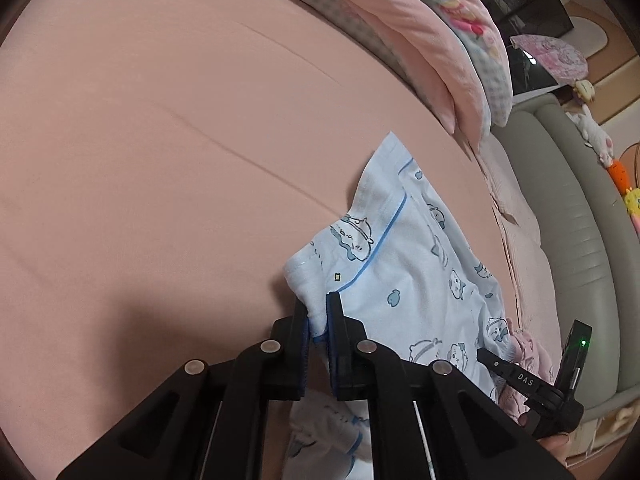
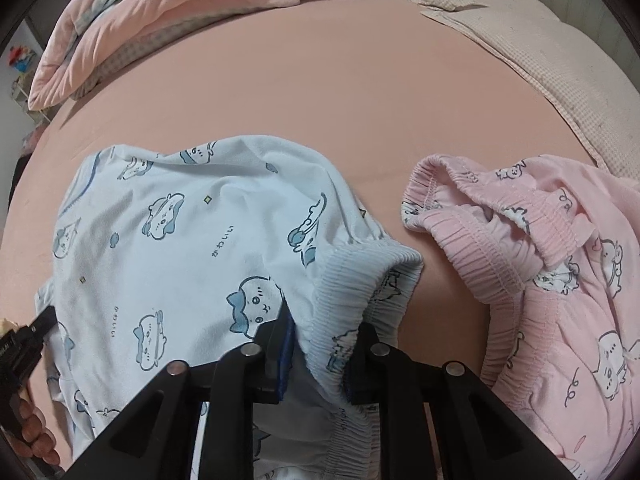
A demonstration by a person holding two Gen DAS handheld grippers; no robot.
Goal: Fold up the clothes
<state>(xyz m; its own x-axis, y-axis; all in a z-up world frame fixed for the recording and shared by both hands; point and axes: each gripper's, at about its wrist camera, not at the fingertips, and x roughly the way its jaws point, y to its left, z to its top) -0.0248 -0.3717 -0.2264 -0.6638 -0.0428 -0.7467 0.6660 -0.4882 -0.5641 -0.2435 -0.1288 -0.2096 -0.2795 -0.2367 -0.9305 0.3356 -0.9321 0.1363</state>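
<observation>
Light blue pajama pants (image 1: 416, 264) with cartoon prints lie on the pink bed sheet (image 1: 160, 160). My left gripper (image 1: 318, 304) is shut on their leg hem, with cloth pinched between the pads. In the right wrist view the same blue pants (image 2: 192, 236) spread to the left. My right gripper (image 2: 326, 332) stands around their ribbed elastic waistband (image 2: 360, 280), jaws wide with the band between them. The right gripper also shows at the lower right of the left wrist view (image 1: 532, 384).
Pink pajama pants (image 2: 552, 272) lie crumpled to the right of the blue ones. A folded pink quilt (image 2: 160, 8) lies at the far side of the bed. A beige waffle blanket (image 2: 560, 64) covers the right edge. A grey padded headboard (image 1: 572, 216) with plush toys borders the bed.
</observation>
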